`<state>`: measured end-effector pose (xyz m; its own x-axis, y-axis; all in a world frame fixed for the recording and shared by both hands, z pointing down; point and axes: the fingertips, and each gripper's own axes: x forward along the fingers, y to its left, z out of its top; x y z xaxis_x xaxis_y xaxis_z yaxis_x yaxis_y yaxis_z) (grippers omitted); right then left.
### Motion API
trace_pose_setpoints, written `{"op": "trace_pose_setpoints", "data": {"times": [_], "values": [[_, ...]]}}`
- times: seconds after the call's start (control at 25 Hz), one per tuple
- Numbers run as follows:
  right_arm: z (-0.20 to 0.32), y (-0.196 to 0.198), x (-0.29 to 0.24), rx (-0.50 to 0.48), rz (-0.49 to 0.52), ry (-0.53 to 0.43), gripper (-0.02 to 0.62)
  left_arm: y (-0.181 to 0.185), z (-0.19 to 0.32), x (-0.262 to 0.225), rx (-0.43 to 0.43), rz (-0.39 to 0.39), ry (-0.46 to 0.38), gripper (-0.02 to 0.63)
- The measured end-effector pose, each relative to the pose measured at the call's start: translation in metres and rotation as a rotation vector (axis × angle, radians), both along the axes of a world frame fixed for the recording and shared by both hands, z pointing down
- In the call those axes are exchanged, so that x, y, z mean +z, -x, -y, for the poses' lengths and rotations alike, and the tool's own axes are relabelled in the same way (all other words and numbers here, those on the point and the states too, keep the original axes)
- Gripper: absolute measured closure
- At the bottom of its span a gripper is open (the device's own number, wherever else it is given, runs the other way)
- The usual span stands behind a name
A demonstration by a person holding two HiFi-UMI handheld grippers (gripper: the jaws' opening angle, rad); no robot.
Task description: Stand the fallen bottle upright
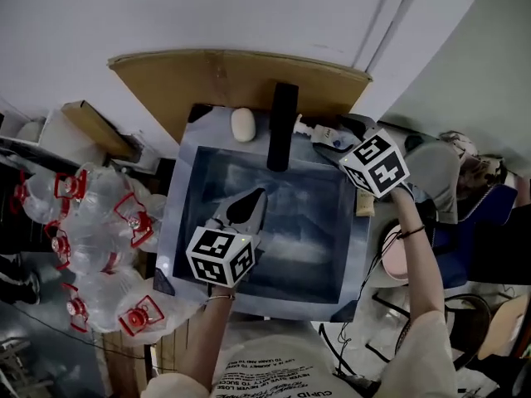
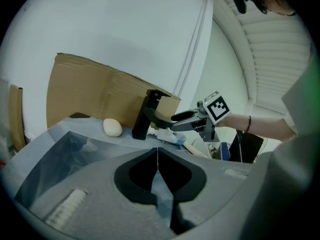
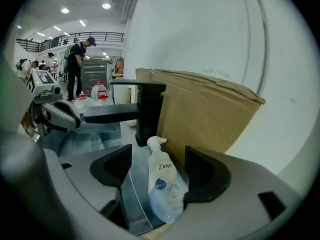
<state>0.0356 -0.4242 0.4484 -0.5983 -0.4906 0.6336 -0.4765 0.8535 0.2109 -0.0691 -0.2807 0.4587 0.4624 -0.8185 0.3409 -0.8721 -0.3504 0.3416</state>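
A white Dove pump bottle (image 3: pixel 165 184) lies on its side on the sink's back rim, nozzle toward the black faucet (image 3: pixel 147 114). My right gripper (image 3: pixel 159 156) is open with a jaw on either side of the bottle; the right jaw looks close against it, and a gap shows on the left. In the head view the right gripper (image 1: pixel 329 142) is at the sink's back right corner, over the bottle (image 1: pixel 318 129). My left gripper (image 1: pixel 255 197) hovers over the basin, shut on nothing (image 2: pixel 158 151). The left gripper view shows the bottle (image 2: pixel 167 137) under the right gripper (image 2: pixel 175 119).
The steel sink (image 1: pixel 187 189) has a white oval soap (image 1: pixel 243 124) on its back rim, left of the faucet (image 1: pixel 282 127). A cardboard sheet (image 1: pixel 207 77) leans on the wall behind. Large water bottles (image 1: pixel 99 239) crowd the left side. A person (image 3: pixel 77 59) stands far off.
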Motion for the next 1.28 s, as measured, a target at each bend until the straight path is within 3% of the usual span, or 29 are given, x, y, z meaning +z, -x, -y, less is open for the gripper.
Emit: {"op": "trace_pose_setpoints", "data": {"times": [0.2, 0.56, 0.92, 1.28], "values": [[0.013, 0.004, 0.024, -0.08, -0.112, 0.067, 0.264, -0.008, 0.01, 0.023, 0.037, -0.016, 0.047, 0.581], [0.012, 0.014, 0.053, -0.184, -0.228, 0.184, 0.264, -0.016, 0.017, 0.046, 0.07, -0.036, 0.091, 0.581], [0.013, 0.017, 0.076, -0.24, -0.347, 0.23, 0.265, -0.017, 0.016, 0.059, 0.067, -0.04, 0.114, 0.581], [0.014, 0.018, 0.081, -0.271, -0.384, 0.251, 0.299, -0.017, 0.017, 0.061, 0.055, -0.041, 0.115, 0.581]]}}
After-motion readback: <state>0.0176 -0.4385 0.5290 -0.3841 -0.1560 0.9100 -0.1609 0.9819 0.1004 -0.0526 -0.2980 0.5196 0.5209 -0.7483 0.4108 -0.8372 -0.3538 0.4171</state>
